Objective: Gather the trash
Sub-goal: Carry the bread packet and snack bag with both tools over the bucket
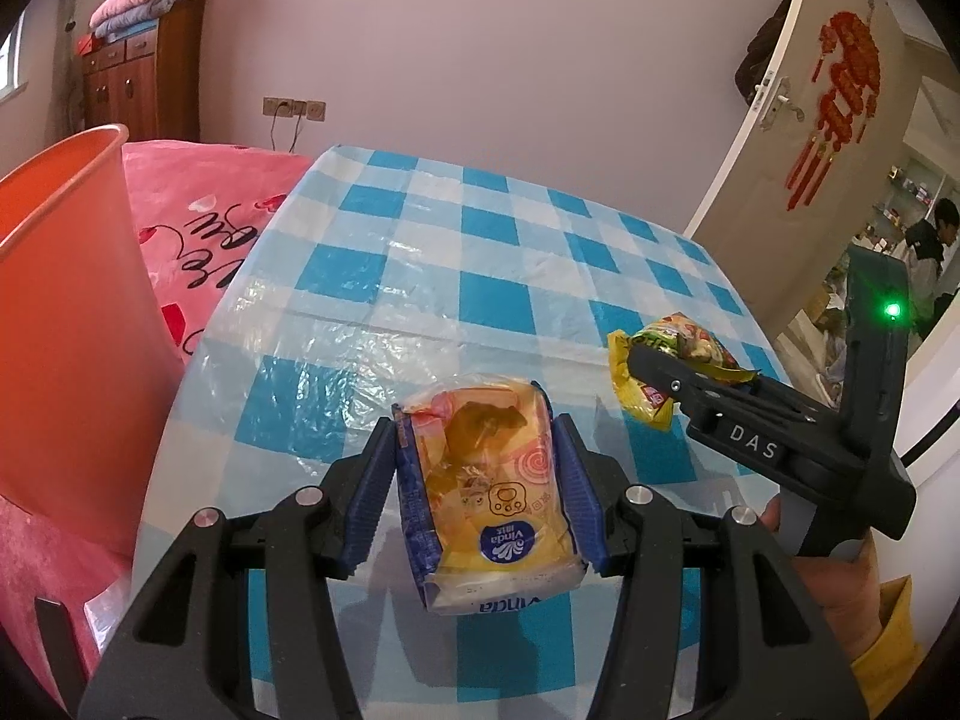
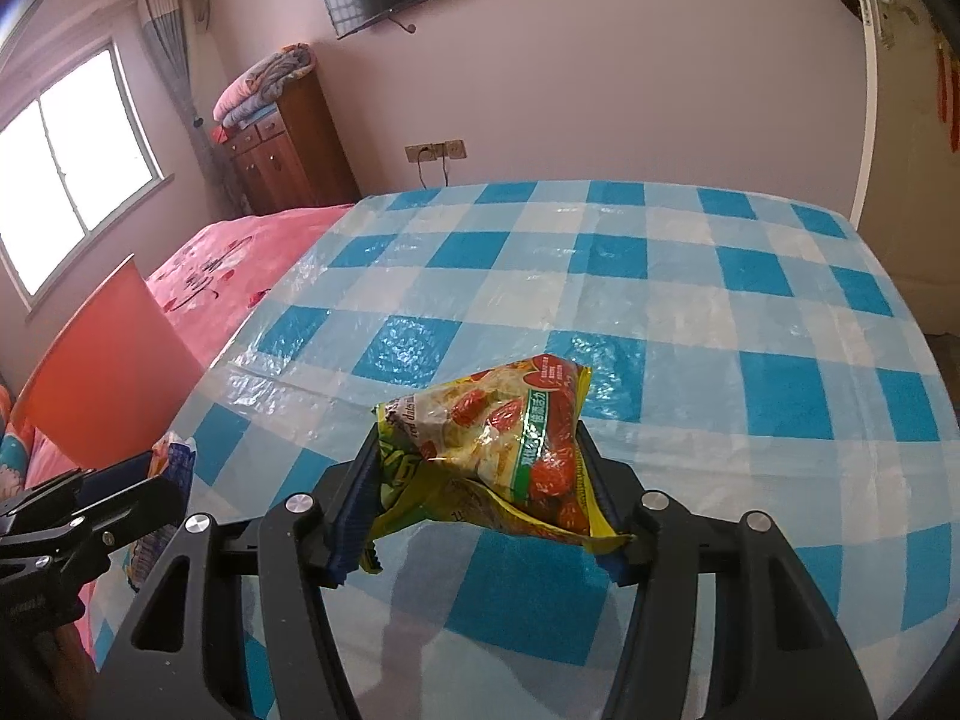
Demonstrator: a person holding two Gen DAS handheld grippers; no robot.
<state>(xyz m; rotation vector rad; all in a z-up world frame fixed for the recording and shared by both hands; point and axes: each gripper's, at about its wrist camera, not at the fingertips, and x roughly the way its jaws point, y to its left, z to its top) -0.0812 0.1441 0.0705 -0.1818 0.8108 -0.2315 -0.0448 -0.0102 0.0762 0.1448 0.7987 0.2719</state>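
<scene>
My left gripper [image 1: 480,480] is shut on a yellow and blue Vinda tissue pack [image 1: 492,498], pads pressing both its sides, lifted a little above the checked tablecloth [image 1: 420,276]. A crumpled yellow-green snack wrapper [image 2: 504,456] with red fruit print sits pinched between the blue pads of my right gripper [image 2: 489,498], which is shut on it just over the cloth. In the left wrist view the right gripper [image 1: 645,360] shows at the right edge with the wrapper [image 1: 690,342]. In the right wrist view the left gripper's fingers [image 2: 108,504] and the tissue pack [image 2: 177,456] show at the lower left.
An orange waste bin [image 1: 66,324] stands left of the table, beside a pink bed cover [image 1: 216,216]. A wooden cabinet [image 2: 282,150] stands by the back wall. An open white door [image 1: 798,138] lies right, with a person [image 1: 936,246] in the room beyond.
</scene>
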